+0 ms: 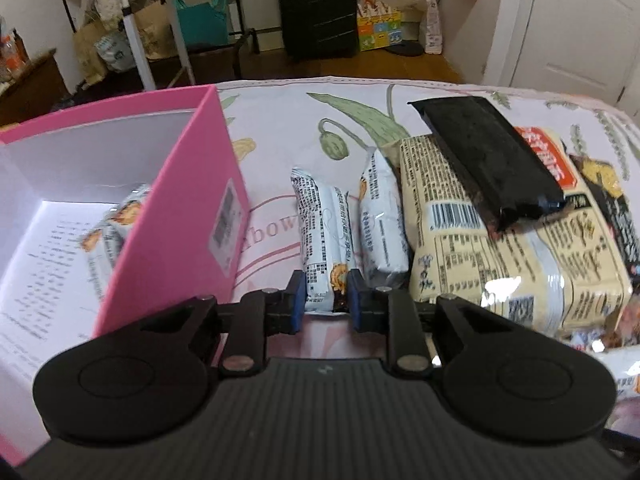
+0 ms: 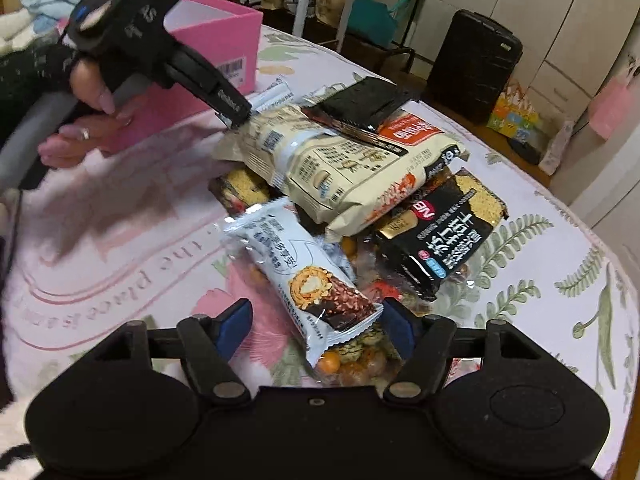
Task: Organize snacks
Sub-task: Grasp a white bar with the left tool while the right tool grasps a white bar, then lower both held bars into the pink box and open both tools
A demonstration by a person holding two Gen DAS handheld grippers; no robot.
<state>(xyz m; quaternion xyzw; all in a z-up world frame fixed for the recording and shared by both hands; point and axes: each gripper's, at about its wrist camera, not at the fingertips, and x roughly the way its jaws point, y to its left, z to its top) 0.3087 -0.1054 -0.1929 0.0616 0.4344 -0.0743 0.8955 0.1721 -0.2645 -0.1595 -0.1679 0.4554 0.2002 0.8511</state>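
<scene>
Our left tongs [image 1: 323, 298] are clamped on the near end of a white snack bar [image 1: 323, 236], which lies on the flowered cloth [image 1: 280, 120] of the worktop just right of the pink box [image 1: 180, 200]. One similar bar [image 1: 108, 236] already lies inside that box. A second white bar [image 1: 382, 224] lies just beside the gripped one, touching the cream noodle pack [image 1: 500, 248]. A black packet [image 1: 492, 160] rests on top of that pack.

Our right tongs [image 2: 316, 326] stand apart, one pad on each side of another white snack bar [image 2: 304, 272] without clamping it. This bar lies on a clear bag of round snacks [image 2: 352, 368]. Behind it the cream noodle pack [image 2: 352, 168] tops the heap, and a black-and-gold pack [image 2: 440, 240] lies to its right.
</scene>
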